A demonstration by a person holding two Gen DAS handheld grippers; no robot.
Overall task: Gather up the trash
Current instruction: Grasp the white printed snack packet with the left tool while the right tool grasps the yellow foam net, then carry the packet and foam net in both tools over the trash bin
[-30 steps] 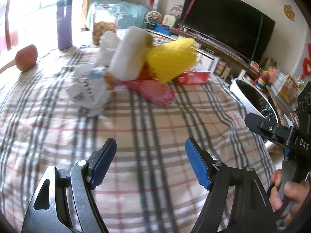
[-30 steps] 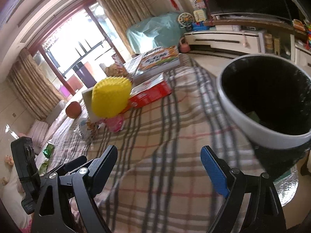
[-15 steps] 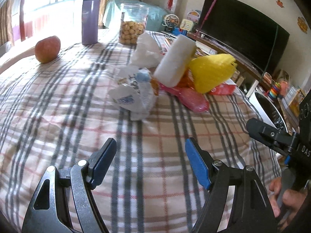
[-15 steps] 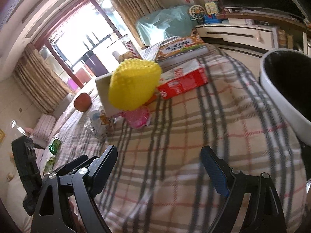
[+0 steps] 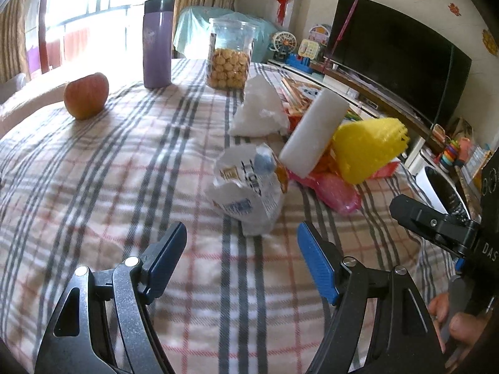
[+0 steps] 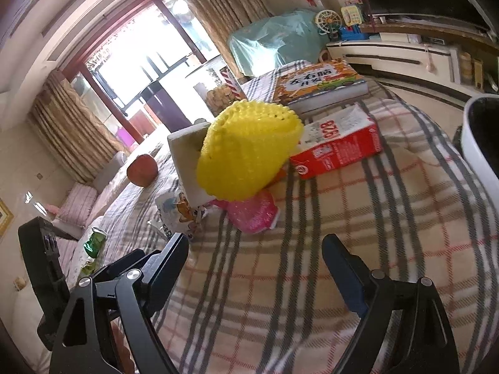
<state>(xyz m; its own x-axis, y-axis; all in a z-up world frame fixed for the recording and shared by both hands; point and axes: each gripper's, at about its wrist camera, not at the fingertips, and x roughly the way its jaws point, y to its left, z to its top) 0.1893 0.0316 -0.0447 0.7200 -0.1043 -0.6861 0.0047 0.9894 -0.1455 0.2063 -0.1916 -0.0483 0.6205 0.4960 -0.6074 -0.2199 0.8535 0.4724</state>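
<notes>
Covering the whole table, the soft plaid cloth was the biggest thing I saw, woven in grey and red stripes. At its far right edge stood a round white bin with a dark inside. The trash sat heaped mid-table: a knobbly yellow foam net, a white foam block tilted against it, a crinkled printed bag nearest me, crumpled white tissue behind, a glossy pink wrapper beneath. My left gripper and right gripper both hung short of the heap, blue-padded jaws spread wide, nothing between them.
</notes>
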